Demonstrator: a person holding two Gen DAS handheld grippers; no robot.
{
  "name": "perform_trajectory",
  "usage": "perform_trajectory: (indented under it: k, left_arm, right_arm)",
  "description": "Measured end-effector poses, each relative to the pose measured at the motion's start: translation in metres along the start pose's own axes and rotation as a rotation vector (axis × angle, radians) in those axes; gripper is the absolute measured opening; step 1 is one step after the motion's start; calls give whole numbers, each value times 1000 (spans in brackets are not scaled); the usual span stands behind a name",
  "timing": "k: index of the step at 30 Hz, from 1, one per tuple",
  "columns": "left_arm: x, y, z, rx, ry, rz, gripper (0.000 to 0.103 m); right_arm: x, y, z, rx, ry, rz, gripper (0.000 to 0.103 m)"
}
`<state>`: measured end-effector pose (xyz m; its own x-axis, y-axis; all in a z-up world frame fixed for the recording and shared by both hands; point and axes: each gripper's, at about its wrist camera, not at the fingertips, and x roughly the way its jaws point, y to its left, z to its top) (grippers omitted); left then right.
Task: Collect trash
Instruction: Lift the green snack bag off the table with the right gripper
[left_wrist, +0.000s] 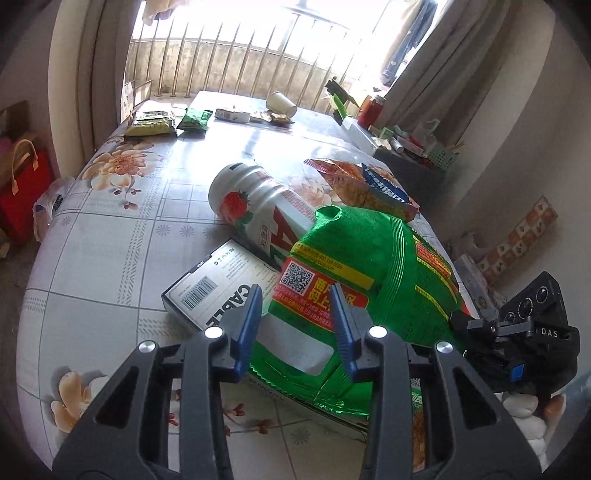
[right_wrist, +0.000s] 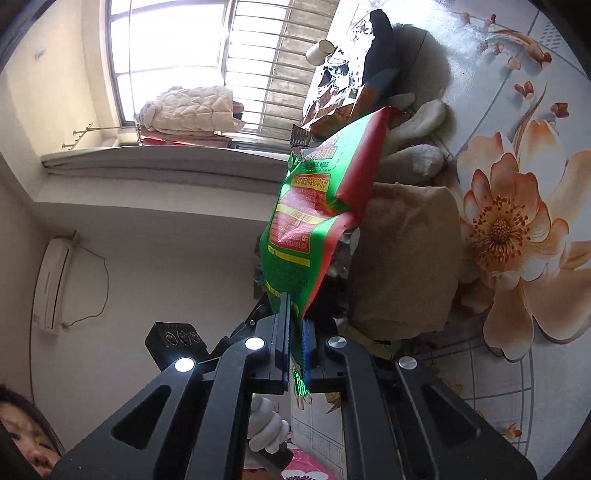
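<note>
Right wrist view: green bag (right_wrist: 310, 221) hides most of the right gripper's (right_wrist: 295, 354) blue pad.

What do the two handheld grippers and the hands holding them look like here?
Both the left gripper and the right gripper have black angular frames with triangular cut-outs, round silver bolts and ribbed blue finger pads. The hand wears a white knitted glove.

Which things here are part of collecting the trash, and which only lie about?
Job: green snack bag, strawberry drink bottle, orange snack bag, paper cup, cable box.
Lying about: red gift bag, plush toy, folded bedding.
</note>
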<state>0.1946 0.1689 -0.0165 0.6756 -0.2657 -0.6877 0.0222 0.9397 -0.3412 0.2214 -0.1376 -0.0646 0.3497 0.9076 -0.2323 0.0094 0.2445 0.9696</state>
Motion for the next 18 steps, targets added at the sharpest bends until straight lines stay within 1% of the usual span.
perform_trajectory:
  k: [2,6,9,11,13,15,18]
  left_arm:
    - [-7,2,-1,-14,-16,-24,34]
    - [-33,5,-3,-46,-76,-106,34]
    - [-55,7,-6,-59,-127,-151,34]
    - [-64,8,-9,-64,-139,-173,36]
    - [-67,7,-12,-62,-126,-186,36]
    - [-63,5,-16,-62,-93,-201,38]
    - [-55,-1,-26,-55,-45,-221,43]
  right_arm:
    - [-1,8,-2,-27,4,27,4]
    - [-14,25,-8,-69,24,109,2]
    - [-40,32,-13,-90,24,148,2]
    - [-61,30,-19,-86,21,174,2]
    - [-88,26,-24,-83,3,180,2]
    - [-117,16,-29,-74,-19,179,2]
    - [-151,-2,-38,-40,-58,161,2]
